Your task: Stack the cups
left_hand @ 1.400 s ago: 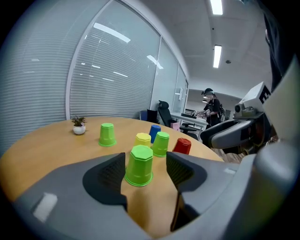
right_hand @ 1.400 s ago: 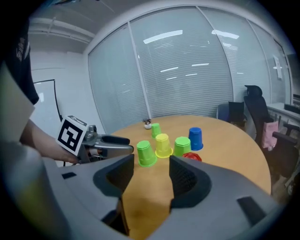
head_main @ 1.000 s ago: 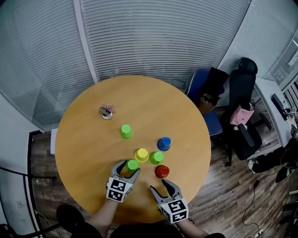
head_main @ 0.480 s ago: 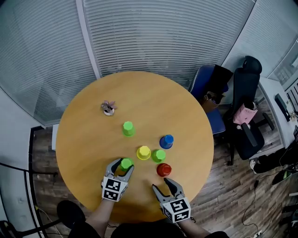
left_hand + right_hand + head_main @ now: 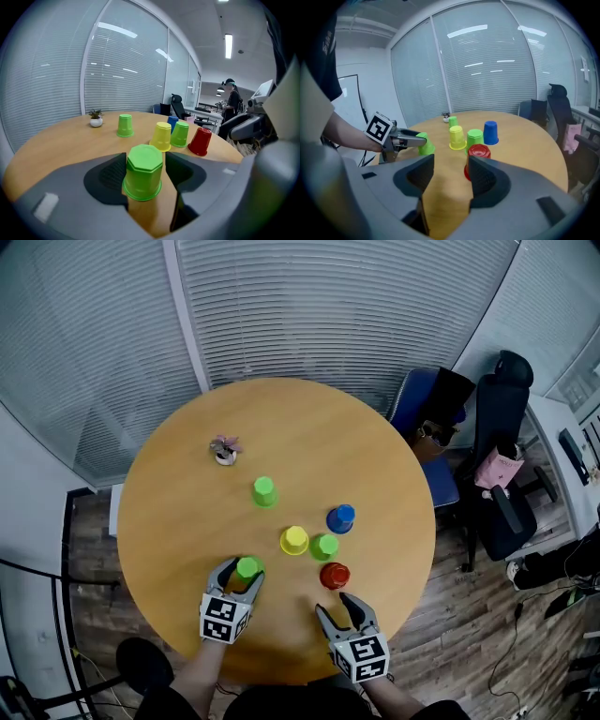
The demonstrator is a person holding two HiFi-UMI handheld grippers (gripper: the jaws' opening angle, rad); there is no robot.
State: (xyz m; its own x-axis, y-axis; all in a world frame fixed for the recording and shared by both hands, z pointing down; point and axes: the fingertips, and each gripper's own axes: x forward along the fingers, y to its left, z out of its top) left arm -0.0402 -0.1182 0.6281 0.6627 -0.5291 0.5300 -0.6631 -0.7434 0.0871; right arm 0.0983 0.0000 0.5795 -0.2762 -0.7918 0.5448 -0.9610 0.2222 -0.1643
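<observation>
1. The left gripper (image 5: 240, 574) has the held green cup (image 5: 143, 171) between its jaws. The jaws have just been closing and now stand fairly wide, with the pads seemingly on the cup's sides.
2. I can't tell whether that cup is lifted or its rim is on the table (image 5: 356, 456).
3. The side grip probably leaves the open mouth free, so the cup can drop over another one.
4. The held green cup is upside down, with its closed base up and its mouth down. Its long axis is about vertical, across the jaws' closing line.
5. The right gripper (image 5: 339, 606) is spread wide and empty. The red cup (image 5: 334, 575) is just ahead of its fingertips, not between the pads. It looks parked there ready for the next pick.
6. Ahead and to the right of the left gripper are the yellow cup (image 5: 294, 540) and the middle green cup (image 5: 324, 546), just beside each other. The blue cup (image 5: 341, 517) is beyond them.
7. The far green cup (image 5: 264, 490) is well ahead of the left gripper and stands alone. The small plant pot (image 5: 224, 448) is farther still.
8. Every loose cup is mouth down with its axis vertical, so any of them could serve as a stack base. Nothing is stacked yet.
</observation>
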